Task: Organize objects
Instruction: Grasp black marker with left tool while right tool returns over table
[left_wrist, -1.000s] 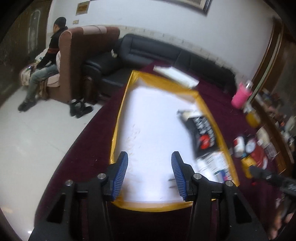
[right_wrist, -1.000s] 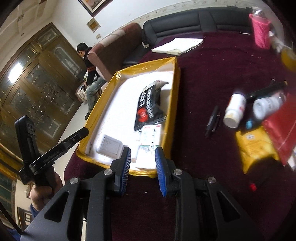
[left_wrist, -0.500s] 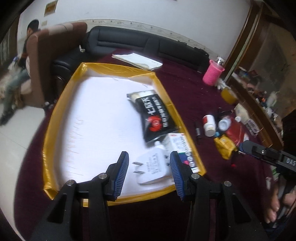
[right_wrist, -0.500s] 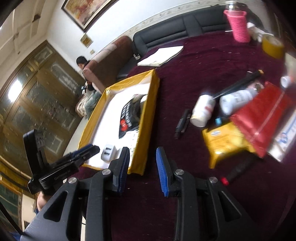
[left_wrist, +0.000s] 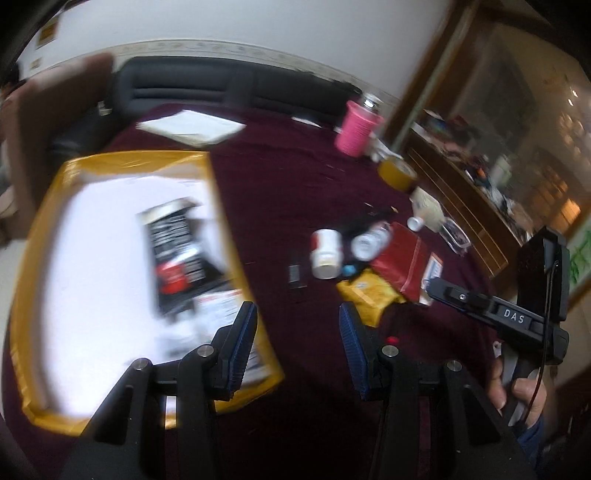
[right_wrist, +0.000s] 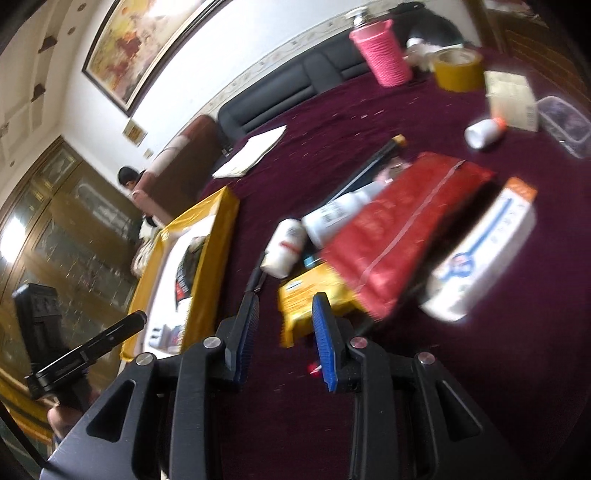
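Note:
A yellow-rimmed tray (left_wrist: 221, 206) with a white floor holds a black packet (left_wrist: 173, 240) and small boxes. Right of it, on the maroon cloth, loose items lie together: a white bottle (left_wrist: 325, 251), a red pouch (left_wrist: 399, 258) and a yellow packet (left_wrist: 369, 291). My left gripper (left_wrist: 295, 314) is open and empty, above the cloth just right of the tray's rim. My right gripper (right_wrist: 286, 306) is open with a narrow gap and holds nothing. Just beyond its tips lie the yellow packet (right_wrist: 303, 299), the red pouch (right_wrist: 399, 221) and a white-and-blue box (right_wrist: 484, 258).
At the far side stand a pink cup (right_wrist: 380, 51), a yellow tape roll (right_wrist: 458, 70), a small bottle (right_wrist: 484, 131) and a clear container (right_wrist: 565, 122). White paper (left_wrist: 192, 127) lies near the black sofa. A dark pen (right_wrist: 255, 280) lies beside the tray. A person (right_wrist: 129, 177) sits far left.
Both views have swung right, from over the tray toward the loose items on the maroon cloth. Both grippers stay empty, with their gaps about the same.

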